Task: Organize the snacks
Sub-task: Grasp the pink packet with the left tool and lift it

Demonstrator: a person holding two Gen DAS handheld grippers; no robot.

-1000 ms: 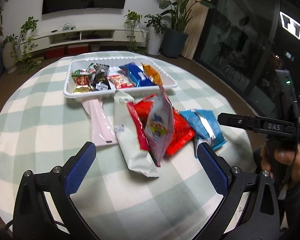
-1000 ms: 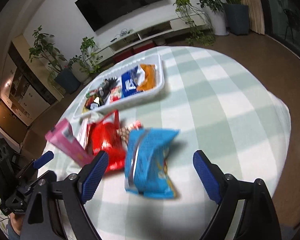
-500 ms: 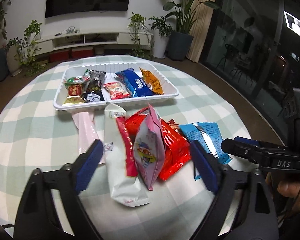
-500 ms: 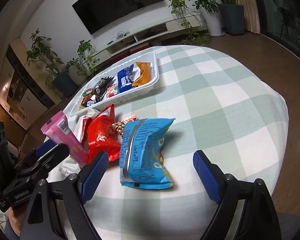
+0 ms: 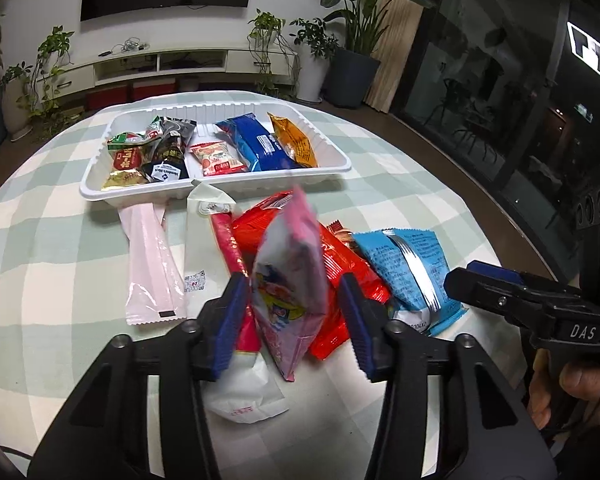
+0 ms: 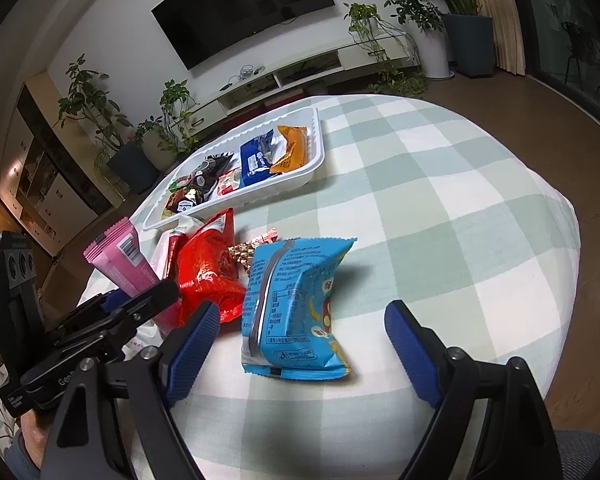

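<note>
Left tongs [image 5: 294, 312] nearly pinched the pink bag [image 5: 290, 280].
The bag stood between them, light, soft and crinkly; gripping its flat middle looked best. Right tongs [image 6: 300, 344] were wide apart.

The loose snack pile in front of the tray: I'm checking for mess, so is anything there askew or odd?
The pink packet stands tilted on its edge between the left gripper's fingers, leaning on the red packet. The other loose packets lie flat. Nothing looks spilled or torn.
</note>
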